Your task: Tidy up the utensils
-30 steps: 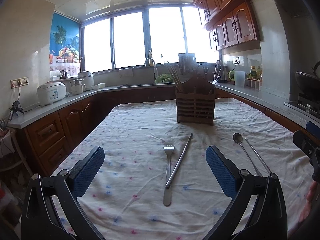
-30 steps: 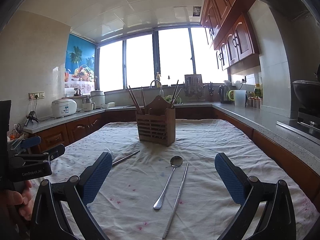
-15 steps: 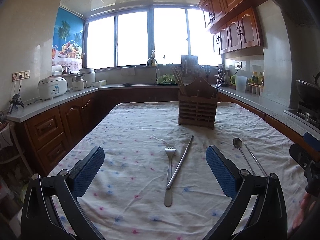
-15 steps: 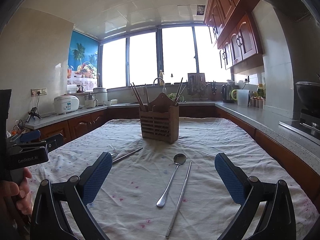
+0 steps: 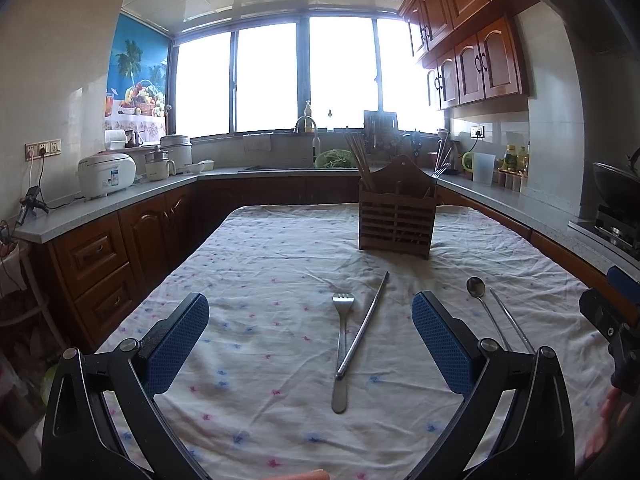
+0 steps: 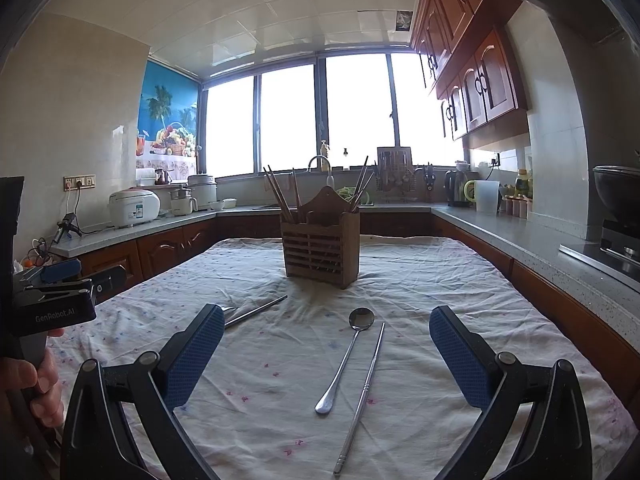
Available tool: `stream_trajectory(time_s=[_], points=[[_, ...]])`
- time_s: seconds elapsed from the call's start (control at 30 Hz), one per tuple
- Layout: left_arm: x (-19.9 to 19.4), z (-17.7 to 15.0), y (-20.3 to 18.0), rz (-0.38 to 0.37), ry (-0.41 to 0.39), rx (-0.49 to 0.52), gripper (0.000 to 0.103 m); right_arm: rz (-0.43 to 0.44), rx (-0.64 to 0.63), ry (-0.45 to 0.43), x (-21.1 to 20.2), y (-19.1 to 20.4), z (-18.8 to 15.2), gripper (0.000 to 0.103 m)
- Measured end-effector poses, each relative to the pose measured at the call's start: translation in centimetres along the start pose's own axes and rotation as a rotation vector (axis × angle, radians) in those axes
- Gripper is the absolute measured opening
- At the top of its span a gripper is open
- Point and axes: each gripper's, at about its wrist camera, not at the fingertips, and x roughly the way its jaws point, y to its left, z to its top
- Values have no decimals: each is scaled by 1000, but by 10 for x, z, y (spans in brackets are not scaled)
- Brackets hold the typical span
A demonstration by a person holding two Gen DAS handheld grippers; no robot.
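The left gripper is spread wide and holds nothing. Its two blue pads float a little above the cloth. Between them lie a fork and a metal stick. The stick's thick end touches the fork's handle, and its thin end points off to the right.

The right gripper is spread wide too, and it is empty. Between its pads lie a spoon and a second stick. They are side by side, close but apart. Past its left pad you can see the other stick and a bit of the fork.

Farther back on the cloth stands the wooden box. It is upright. Wooden sticks poke out of its left side and some metal things poke out of its right side.

In the last second nothing on the cloth has moved. The fork, the spoon and both sticks lie just where they did. Only the cameras have tipped: both grippers have lifted a bit, so the box and cutlery now sit lower in both views. The pads have stayed just as wide.

So four pieces are loose on the cloth, well apart from the box. I think each gripper is lined up over its own pair, ready to go down and pinch one.
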Motion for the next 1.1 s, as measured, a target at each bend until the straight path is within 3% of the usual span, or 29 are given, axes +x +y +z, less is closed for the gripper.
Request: stream_trajectory(time_s=[1.1], points=[[-4, -1, -5, 0, 0, 16, 103, 2, -4, -10, -1, -2, 3, 103]])
